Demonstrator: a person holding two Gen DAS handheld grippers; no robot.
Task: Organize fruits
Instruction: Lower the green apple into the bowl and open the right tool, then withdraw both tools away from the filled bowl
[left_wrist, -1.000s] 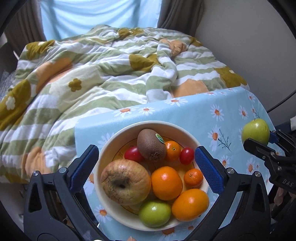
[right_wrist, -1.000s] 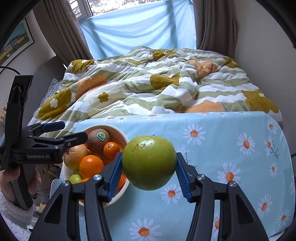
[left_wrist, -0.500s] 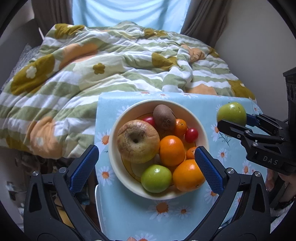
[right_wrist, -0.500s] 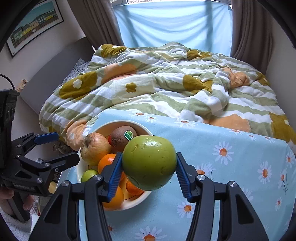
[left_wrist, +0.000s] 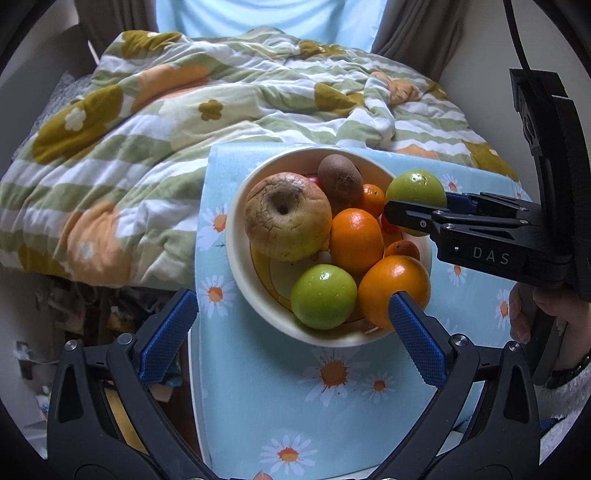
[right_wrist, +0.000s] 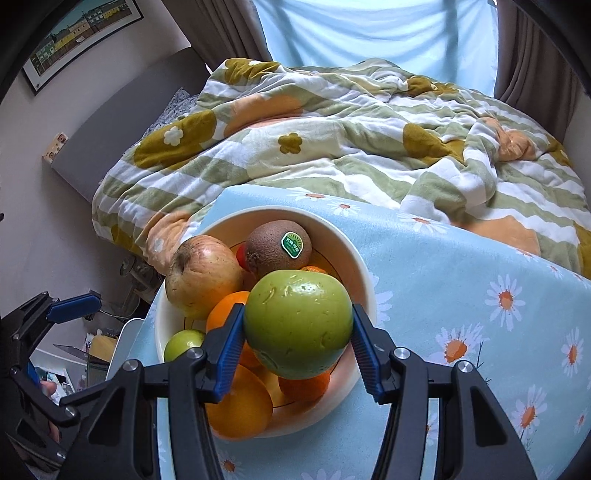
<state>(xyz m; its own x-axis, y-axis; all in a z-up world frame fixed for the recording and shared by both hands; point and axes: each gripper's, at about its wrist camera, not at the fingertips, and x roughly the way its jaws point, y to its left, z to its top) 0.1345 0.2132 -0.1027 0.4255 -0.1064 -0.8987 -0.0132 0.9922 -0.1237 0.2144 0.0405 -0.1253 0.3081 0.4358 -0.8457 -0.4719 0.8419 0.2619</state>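
Right hand-held gripper (right_wrist: 298, 345) is clamped on a green apple (right_wrist: 298, 325), blue pads pressed to both its sides. In the left wrist view the same green apple (left_wrist: 415, 190) sits over the right rim of the cream bowl (left_wrist: 236, 254), held above the fruit, not resting in the bowl as far as can be told. Right hand-held gripper (left_wrist: 417, 206) reaches in from the right side, with the person's hand (left_wrist: 535, 314) low on its handle.

Left hand-held gripper (left_wrist: 291, 336) has its jaws wide apart, empty, hovering near the front of the bowl; one pad overlaps the large orange (left_wrist: 393, 286) in view, contact cannot be told.

Bowl (right_wrist: 354, 266) contents: wrinkled yellowish-brown apple (left_wrist: 288, 216) at left, kiwi (left_wrist: 340, 179) at back with a green sticker (right_wrist: 291, 243), orange (left_wrist: 356, 240) in the middle, a second small green apple (left_wrist: 323, 295) at front, a small mandarin (left_wrist: 402, 249) at right. A bit of red fruit shows behind the kiwi, type unclear.

Bowl stands on a surface covered by a light blue daisy-print cloth (right_wrist: 461, 280), near its left edge. Behind it a bed with a green-striped flowered blanket (right_wrist: 332, 140). Framed picture (right_wrist: 77, 37) on the wall at upper left.
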